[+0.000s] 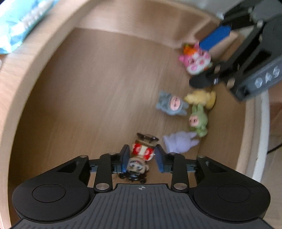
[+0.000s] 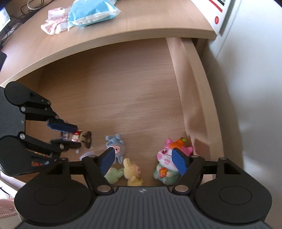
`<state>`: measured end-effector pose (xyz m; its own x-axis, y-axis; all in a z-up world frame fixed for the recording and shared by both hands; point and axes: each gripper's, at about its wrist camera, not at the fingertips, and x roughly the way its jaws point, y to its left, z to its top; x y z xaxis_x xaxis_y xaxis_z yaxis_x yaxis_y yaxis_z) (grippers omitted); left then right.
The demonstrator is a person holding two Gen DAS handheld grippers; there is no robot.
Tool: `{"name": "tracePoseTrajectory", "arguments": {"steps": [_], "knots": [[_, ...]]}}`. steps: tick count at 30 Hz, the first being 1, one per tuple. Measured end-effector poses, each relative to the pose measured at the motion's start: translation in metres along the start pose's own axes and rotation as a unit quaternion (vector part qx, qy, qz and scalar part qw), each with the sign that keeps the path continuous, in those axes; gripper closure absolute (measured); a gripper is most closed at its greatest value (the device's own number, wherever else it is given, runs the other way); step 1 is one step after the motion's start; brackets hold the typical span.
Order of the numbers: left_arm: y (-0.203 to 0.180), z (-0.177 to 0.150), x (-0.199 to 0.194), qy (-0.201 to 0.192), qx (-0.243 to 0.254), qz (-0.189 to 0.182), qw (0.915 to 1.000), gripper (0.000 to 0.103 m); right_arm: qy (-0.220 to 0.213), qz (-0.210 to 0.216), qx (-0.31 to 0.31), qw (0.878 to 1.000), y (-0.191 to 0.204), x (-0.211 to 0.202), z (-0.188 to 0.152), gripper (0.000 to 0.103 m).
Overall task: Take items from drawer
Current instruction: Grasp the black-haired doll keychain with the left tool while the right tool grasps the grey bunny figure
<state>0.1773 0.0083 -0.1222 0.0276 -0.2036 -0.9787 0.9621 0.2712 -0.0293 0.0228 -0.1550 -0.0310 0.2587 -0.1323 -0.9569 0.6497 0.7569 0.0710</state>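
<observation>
In the open light-wood drawer, the left gripper has its blue pads on either side of a small red-and-white-shirted doll figure; whether they touch it I cannot tell. The right gripper stands wide apart, a pink pig-like plastic toy at its 3 o'clock pad. Between the grippers lie grey, green and yellow plush bunnies. A blue packet rests on the desktop at 12 o'clock.
</observation>
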Motion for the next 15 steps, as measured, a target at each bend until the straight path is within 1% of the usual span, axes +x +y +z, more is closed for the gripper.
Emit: {"name": "tracePoseTrajectory", "arguments": {"steps": [3, 4, 5, 7, 8, 9, 11, 12, 15], "knots": [[0.004, -0.009, 0.003, 0.005, -0.019, 0.001, 0.9998, 0.065, 0.001, 0.001, -0.003, 1.0, 0.001, 0.0, 0.002, 0.032], [0.006, -0.013, 0.004, 0.006, -0.026, 0.0, 0.9996, 0.062, 0.002, 0.003, -0.006, 1.0, 0.002, 0.0, 0.003, 0.032], [0.009, -0.017, 0.004, 0.005, -0.037, -0.002, 0.9993, 0.062, 0.004, 0.006, -0.01, 1.0, 0.004, 0.001, 0.004, 0.032], [0.012, -0.024, 0.004, 0.008, -0.055, 0.003, 0.9984, 0.065, 0.011, 0.015, -0.024, 1.0, 0.007, 0.004, 0.009, 0.032], [0.013, -0.028, 0.003, 0.008, -0.062, 0.008, 0.998, 0.068, 0.014, 0.02, -0.031, 0.999, 0.01, 0.007, 0.015, 0.032], [0.013, -0.032, 0.002, 0.006, -0.069, 0.01, 0.9976, 0.068, 0.019, 0.024, -0.036, 0.999, 0.018, 0.011, 0.018, 0.032], [0.013, -0.041, 0.0, 0.011, -0.087, 0.005, 0.9962, 0.068, 0.03, 0.028, -0.044, 0.998, 0.014, 0.02, 0.024, 0.032], [0.012, -0.046, -0.002, 0.012, -0.094, 0.001, 0.9955, 0.068, 0.035, 0.031, -0.051, 0.998, 0.004, 0.027, 0.021, 0.032], [0.01, -0.059, -0.009, 0.005, -0.107, -0.005, 0.9943, 0.068, 0.057, 0.028, -0.076, 0.995, 0.012, 0.043, 0.029, 0.033]]}}
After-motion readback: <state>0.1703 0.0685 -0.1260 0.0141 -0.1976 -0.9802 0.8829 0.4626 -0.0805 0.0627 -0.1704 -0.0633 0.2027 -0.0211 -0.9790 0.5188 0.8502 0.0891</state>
